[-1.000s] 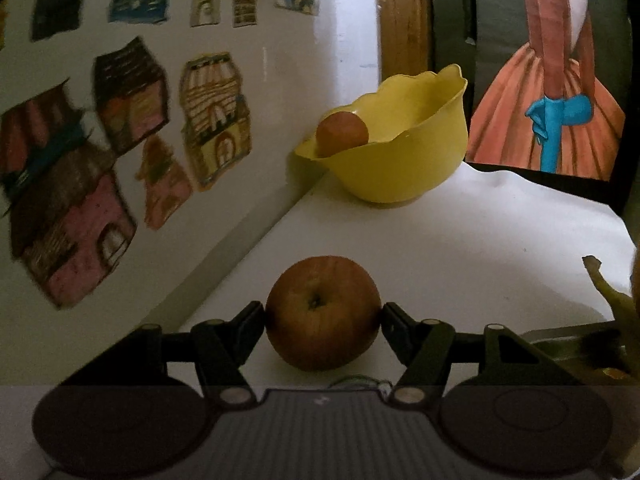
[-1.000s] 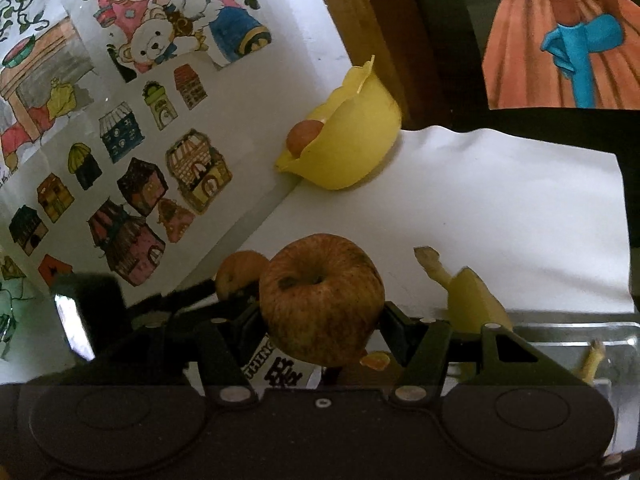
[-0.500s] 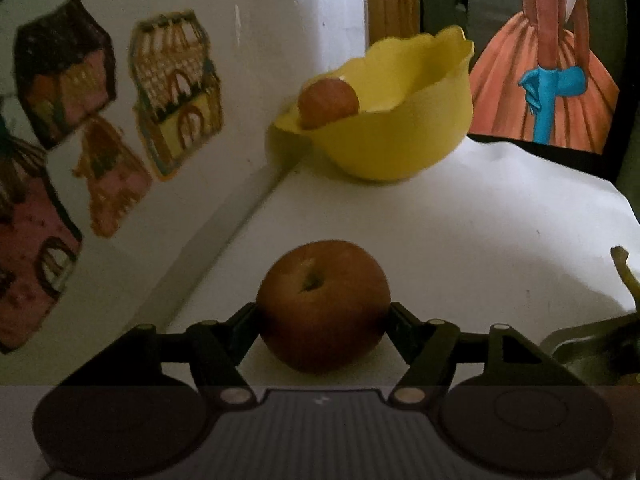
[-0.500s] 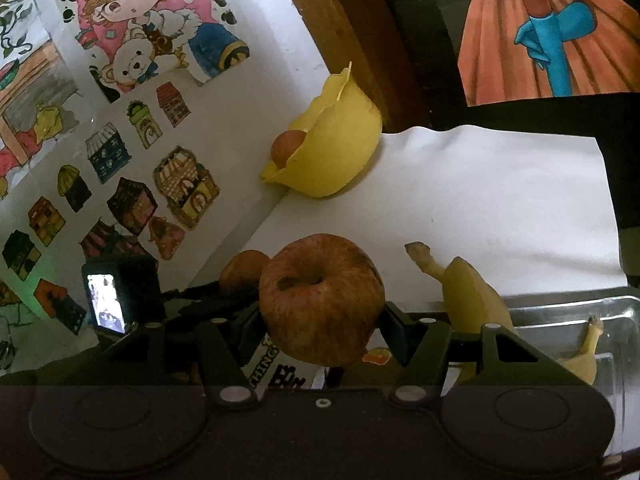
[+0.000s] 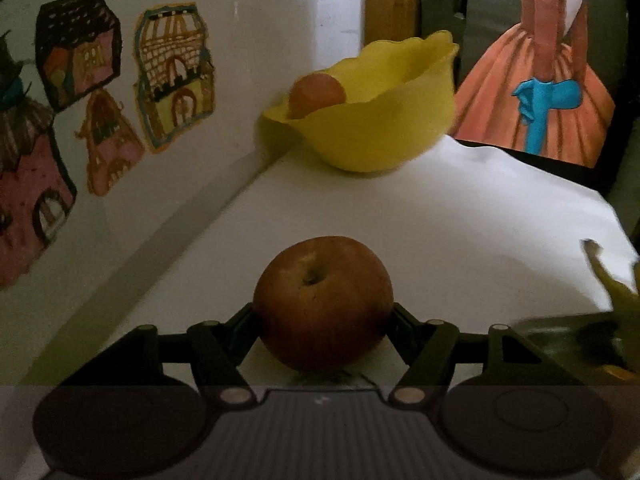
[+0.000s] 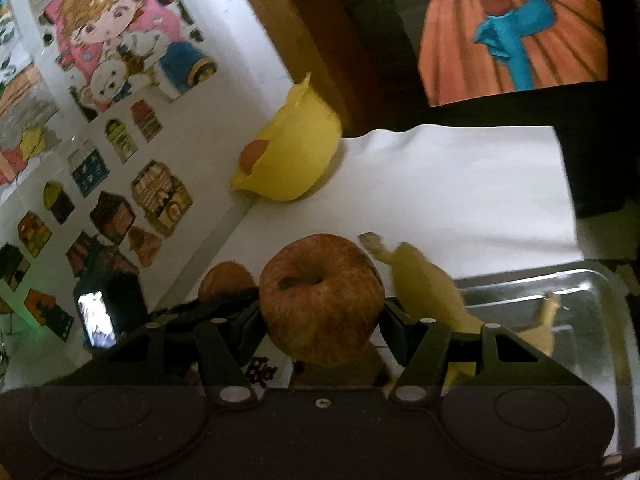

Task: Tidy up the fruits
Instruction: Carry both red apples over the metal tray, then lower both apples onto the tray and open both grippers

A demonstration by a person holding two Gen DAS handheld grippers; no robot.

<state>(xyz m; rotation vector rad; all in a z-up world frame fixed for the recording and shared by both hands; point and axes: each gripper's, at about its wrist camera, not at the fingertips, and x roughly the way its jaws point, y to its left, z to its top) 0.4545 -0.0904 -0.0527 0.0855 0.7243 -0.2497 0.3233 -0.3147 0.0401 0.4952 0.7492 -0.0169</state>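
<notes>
My left gripper (image 5: 323,314) is shut on a reddish-brown apple (image 5: 323,302), held just above the white tabletop (image 5: 460,224). Ahead stands a yellow bowl (image 5: 380,120) with one orange-red fruit (image 5: 317,90) inside it. My right gripper (image 6: 322,322) is shut on a second, larger apple (image 6: 322,300), held higher over the table. In the right wrist view the yellow bowl (image 6: 296,160) sits far ahead by the wall, the left gripper's apple (image 6: 224,280) shows low at the left, and a banana (image 6: 424,284) lies across a clear tray (image 6: 580,292).
A wall with paper house drawings (image 5: 172,76) runs along the left side. A wooden post (image 5: 390,4) and a dark panel with an orange dress picture (image 5: 540,80) stand behind the bowl. A banana tip (image 5: 608,276) shows at the right edge.
The left gripper has moved forward with its apple, so the yellow bowl looks closer. The right gripper has shifted slightly forward and higher, still holding its apple.
</notes>
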